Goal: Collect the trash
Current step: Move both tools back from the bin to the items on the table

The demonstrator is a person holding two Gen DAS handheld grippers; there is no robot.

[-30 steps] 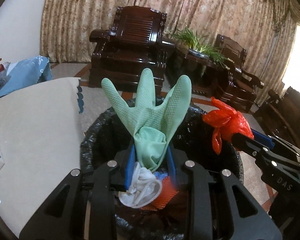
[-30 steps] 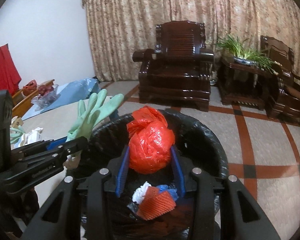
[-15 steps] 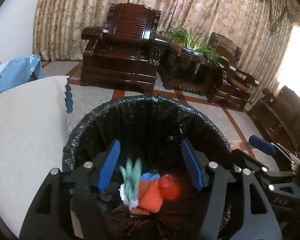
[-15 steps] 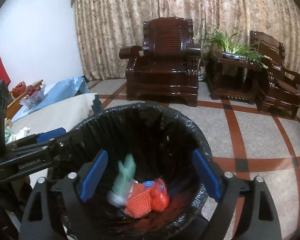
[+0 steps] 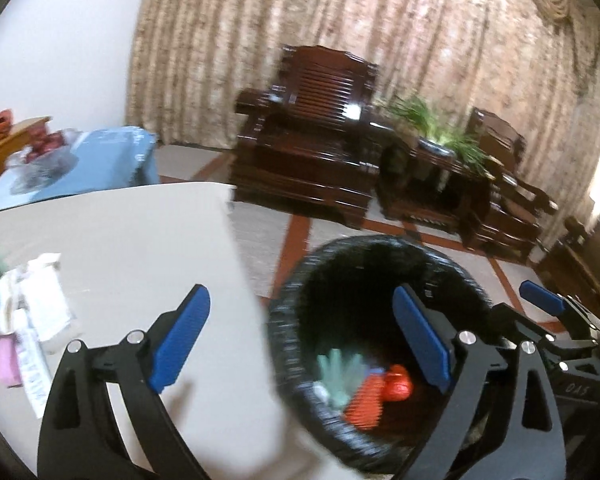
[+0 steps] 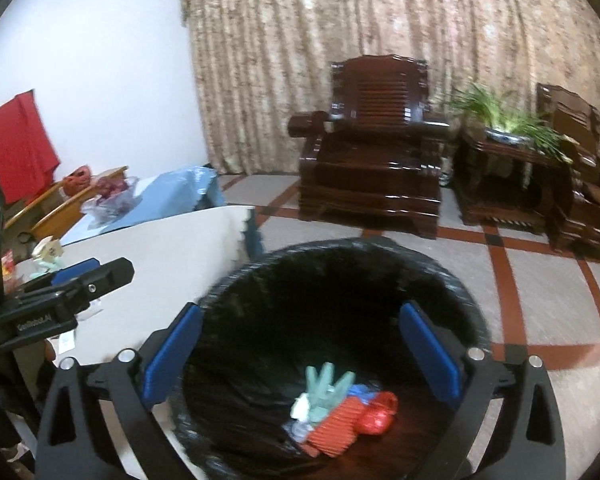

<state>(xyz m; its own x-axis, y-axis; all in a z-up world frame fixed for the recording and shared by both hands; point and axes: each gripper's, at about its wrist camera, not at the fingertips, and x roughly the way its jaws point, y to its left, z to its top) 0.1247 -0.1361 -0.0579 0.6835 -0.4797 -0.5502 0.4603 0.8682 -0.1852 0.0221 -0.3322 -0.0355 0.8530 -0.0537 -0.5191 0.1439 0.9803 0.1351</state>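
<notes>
A black-lined trash bin (image 5: 452, 264) (image 6: 380, 256) stands on the floor beside a beige table (image 5: 120, 232) (image 6: 160, 248). In it lie a green rubber glove (image 5: 338, 370) (image 6: 326, 388), a red plastic bag (image 5: 398, 386) (image 6: 380, 414), an orange ribbed piece (image 6: 334, 430) and white scraps. My left gripper (image 5: 300, 340) is open and empty, straddling the table edge and the bin rim. My right gripper (image 6: 300, 356) is open and empty above the bin. More trash (image 5: 28, 312) lies on the table at the left: white packets, a pink piece and something green.
Dark wooden armchairs (image 5: 316, 136) (image 6: 376, 160) and a side table with a plant (image 6: 508, 128) stand by the curtain. A blue-covered table with a bag of fruit (image 6: 108, 196) is at the back left. Red cloth (image 6: 12, 140) hangs at left.
Both grippers opened and dropped the green glove and the red bag into the bin. Since then the left gripper has swung left toward the table; the right has pulled back slightly.
</notes>
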